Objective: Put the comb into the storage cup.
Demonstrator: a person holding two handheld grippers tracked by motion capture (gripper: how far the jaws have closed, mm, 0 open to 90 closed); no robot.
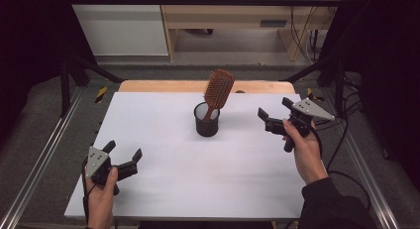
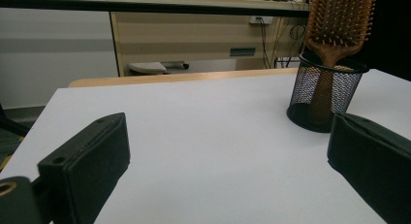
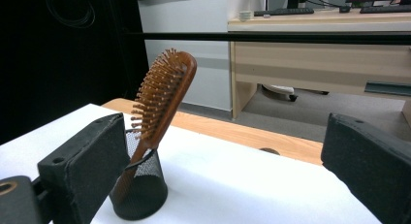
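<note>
A brown wooden hairbrush (image 1: 218, 90) stands handle-down in a black mesh cup (image 1: 206, 123) at the middle back of the white table (image 1: 163, 179). It leans to the right, bristles toward me. My left gripper (image 1: 123, 152) is open near the table's front left corner, held in a hand, with nothing between its jaws. My right gripper (image 1: 273, 110) is open too, to the right of the cup and apart from it. In the left gripper view the hairbrush (image 2: 339, 20) and cup (image 2: 325, 94) lie ahead on the right. In the right gripper view the hairbrush (image 3: 162, 95) and cup (image 3: 141, 187) sit at lower left.
A strip of wooden tabletop (image 1: 163, 85) shows behind the white sheet. Beyond it stands a wooden desk (image 1: 233, 16) with cables. Metal rails (image 1: 44, 154) run along both sides of the table.
</note>
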